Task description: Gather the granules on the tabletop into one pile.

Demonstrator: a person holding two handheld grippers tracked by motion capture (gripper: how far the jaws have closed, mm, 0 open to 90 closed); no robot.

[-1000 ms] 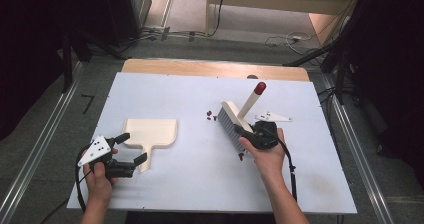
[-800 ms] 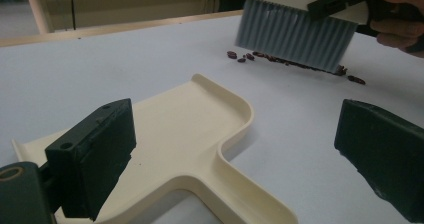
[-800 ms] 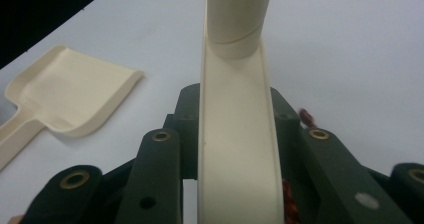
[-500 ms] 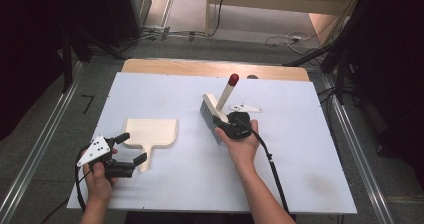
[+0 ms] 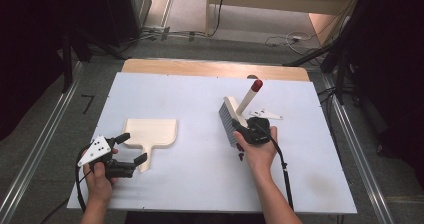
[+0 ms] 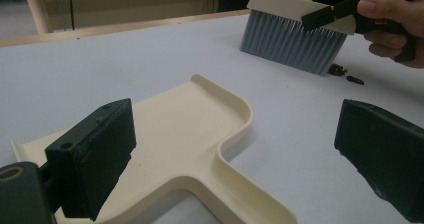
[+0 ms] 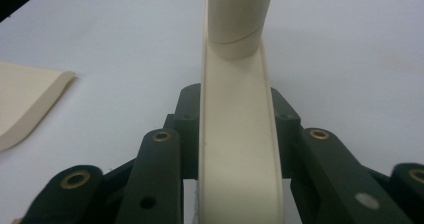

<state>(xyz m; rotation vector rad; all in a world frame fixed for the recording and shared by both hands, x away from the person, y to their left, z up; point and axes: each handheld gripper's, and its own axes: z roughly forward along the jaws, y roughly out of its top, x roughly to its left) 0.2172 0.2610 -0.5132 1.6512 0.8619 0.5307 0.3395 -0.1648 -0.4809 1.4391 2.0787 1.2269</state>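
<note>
**Brush clamped, dustpan loose**

Right gripper [image 5: 250, 132], right of table centre, clenched on one brush [image 5: 231, 118]: cream back pinched between both jaws in the right gripper view. Bristles down on the white table [image 5: 200, 91], red-tipped handle slanting up and away. Held by the right hand [image 5: 258, 149].

Left gripper [image 5: 131, 149] spread wide near the table's front left, straddling the stem of one cream dustpan [image 5: 150, 132]; one jaw over the pan's floor, the other apart above bare table. Dustpan flat, holding nothing.

Brown crumbs [image 6: 345, 74], few, just beside the bristles; exact count too small to tell.

No writing or brand legible anywhere.
</note>
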